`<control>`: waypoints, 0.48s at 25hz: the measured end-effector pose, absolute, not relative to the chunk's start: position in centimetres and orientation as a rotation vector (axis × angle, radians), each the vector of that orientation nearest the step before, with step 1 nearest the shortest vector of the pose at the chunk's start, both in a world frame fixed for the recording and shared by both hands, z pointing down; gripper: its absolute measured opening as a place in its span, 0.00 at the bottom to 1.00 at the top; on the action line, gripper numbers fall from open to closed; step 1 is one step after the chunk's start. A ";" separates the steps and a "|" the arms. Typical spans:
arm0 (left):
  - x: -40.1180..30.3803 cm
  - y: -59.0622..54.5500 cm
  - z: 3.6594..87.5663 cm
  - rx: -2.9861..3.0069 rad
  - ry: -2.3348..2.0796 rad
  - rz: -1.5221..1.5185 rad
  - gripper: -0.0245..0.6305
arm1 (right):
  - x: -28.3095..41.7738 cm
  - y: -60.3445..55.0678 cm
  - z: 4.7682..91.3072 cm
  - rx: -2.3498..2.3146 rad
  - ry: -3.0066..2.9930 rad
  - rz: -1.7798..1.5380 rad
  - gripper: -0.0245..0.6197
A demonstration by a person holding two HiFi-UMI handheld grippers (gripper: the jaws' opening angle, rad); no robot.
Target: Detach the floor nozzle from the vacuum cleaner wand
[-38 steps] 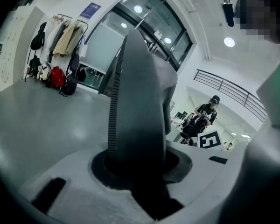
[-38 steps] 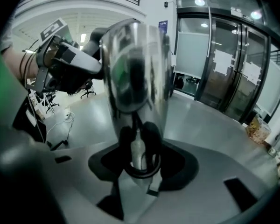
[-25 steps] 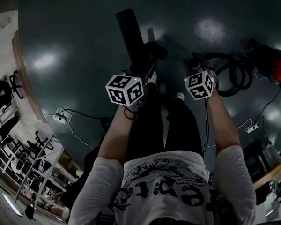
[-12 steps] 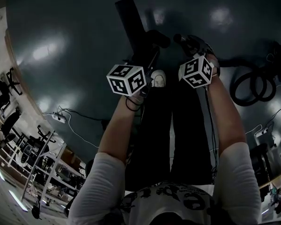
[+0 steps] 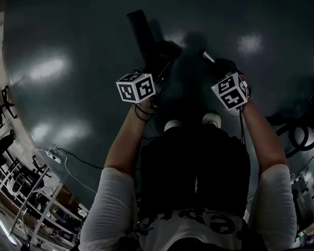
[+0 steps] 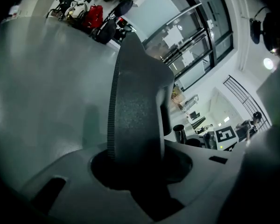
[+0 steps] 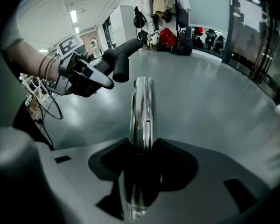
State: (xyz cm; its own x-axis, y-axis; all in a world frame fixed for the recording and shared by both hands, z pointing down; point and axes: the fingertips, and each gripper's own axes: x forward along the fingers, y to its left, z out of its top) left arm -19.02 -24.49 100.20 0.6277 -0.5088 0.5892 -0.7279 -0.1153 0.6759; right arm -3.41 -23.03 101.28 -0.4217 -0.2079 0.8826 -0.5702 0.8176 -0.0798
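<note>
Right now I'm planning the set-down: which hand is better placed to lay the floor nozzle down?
Left, probably: the left gripper clamps the black plastic floor nozzle, apart from the shiny metal wand, which the right gripper holds.

White short-sleeved T-shirt (image 5: 114, 205) with black print, black trousers (image 5: 193, 166), white shoes (image 5: 173, 125).

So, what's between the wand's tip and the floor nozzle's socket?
Only bare floor: the wand and floor nozzle are apart, seen in the right gripper view.
</note>
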 end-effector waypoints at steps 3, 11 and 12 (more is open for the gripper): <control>-17.4 -27.6 103.9 1.860 -0.991 0.319 0.22 | -2.9 -25.7 105.2 0.546 -1.985 0.503 0.32; -14.5 -28.8 111.3 1.748 -0.951 0.429 0.22 | 0.1 -27.1 111.5 0.514 -1.926 0.662 0.32; -14.9 -27.9 112.8 1.711 -0.956 0.416 0.22 | -0.3 -26.3 112.6 0.516 -1.927 0.665 0.32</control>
State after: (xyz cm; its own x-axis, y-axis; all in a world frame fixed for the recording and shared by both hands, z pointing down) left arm -14.94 -27.90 112.76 0.6159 -0.3901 0.6845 -0.7666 -0.0965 0.6348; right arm -0.25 -26.32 112.63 -0.4163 -0.0664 0.9068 -0.6116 0.7584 -0.2253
